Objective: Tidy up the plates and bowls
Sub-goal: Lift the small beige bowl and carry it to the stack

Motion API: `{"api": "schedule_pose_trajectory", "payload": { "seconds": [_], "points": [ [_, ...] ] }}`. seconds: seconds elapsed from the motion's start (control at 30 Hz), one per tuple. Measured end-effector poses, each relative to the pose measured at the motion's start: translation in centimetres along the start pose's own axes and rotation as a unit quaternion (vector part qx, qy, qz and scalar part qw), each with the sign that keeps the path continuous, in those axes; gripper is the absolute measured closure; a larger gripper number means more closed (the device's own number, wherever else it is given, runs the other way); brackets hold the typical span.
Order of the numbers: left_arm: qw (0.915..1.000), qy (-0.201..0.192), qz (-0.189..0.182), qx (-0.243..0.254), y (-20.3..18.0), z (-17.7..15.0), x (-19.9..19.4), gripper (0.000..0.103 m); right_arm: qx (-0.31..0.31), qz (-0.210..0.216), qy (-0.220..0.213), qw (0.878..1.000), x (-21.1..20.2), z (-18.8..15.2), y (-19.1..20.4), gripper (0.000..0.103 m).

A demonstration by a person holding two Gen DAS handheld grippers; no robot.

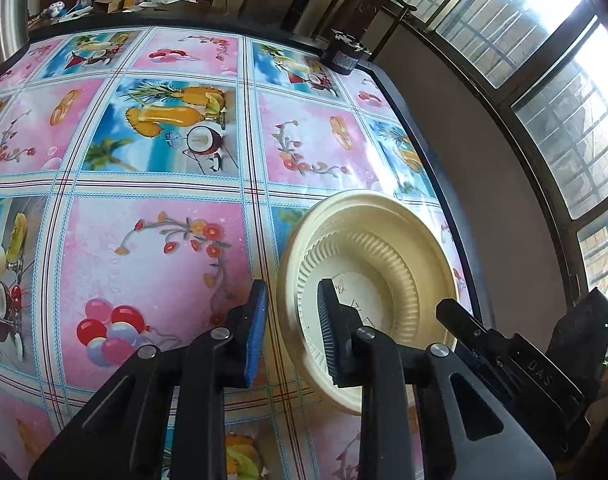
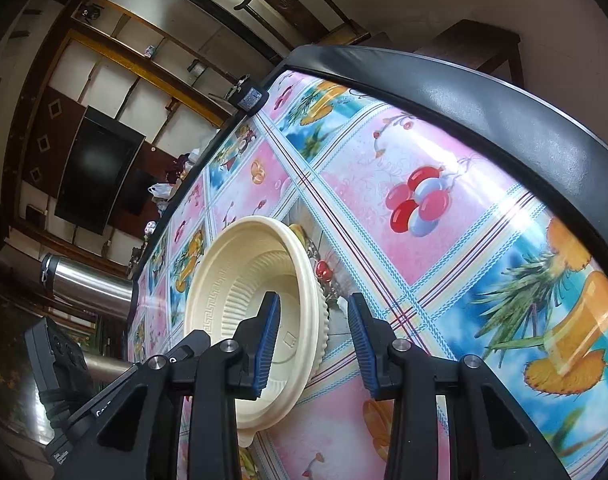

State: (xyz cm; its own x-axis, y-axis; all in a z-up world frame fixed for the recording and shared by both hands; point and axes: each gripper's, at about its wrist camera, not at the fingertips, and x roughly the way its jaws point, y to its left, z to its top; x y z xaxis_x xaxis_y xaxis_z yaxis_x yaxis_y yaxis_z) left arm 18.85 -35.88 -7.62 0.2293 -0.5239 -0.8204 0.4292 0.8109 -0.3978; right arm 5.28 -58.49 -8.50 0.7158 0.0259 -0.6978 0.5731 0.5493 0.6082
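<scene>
The left gripper (image 1: 292, 332) straddles the near rim of the cream bowl (image 1: 384, 248) — pads apart, not pressing. The right gripper (image 2: 314, 344) straddles the opposite rim, jaws likewise parted. The bowl sits near the table's (image 1: 152, 240) window-side edge; a small black device (image 1: 344, 54) stands at the far corner.
</scene>
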Motion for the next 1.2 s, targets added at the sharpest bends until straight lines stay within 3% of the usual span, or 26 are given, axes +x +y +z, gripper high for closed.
{"api": "schedule_pose_trajectory", "payload": {
  "seconds": [0.07, 0.13, 0.3, 1.2],
  "points": [
    [1.0000, -0.004, 0.005, 0.004, -0.1, 0.0, -0.2, 0.081, 0.000, -0.001, -0.004, 1.000, -0.1, 0.0, 0.0, 0.070],
    [0.9999, -0.005, 0.008, 0.006, -0.2, -0.1, -0.1, 0.081, -0.001, -0.003, -0.006, 1.000, -0.2, 0.0, -0.1, 0.082],
    [0.9999, 0.000, 0.013, 0.006, -0.2, -0.2, 0.2, 0.084, -0.002, -0.004, 0.000, 1.000, 0.2, -0.2, 0.0, 0.093],
    [0.9994, 0.022, 0.025, 0.005, 0.8, -1.7, -0.4, 0.087, 0.015, 0.024, 0.029, 0.999, 0.5, -1.0, 0.1, 0.094]
  ]
}}
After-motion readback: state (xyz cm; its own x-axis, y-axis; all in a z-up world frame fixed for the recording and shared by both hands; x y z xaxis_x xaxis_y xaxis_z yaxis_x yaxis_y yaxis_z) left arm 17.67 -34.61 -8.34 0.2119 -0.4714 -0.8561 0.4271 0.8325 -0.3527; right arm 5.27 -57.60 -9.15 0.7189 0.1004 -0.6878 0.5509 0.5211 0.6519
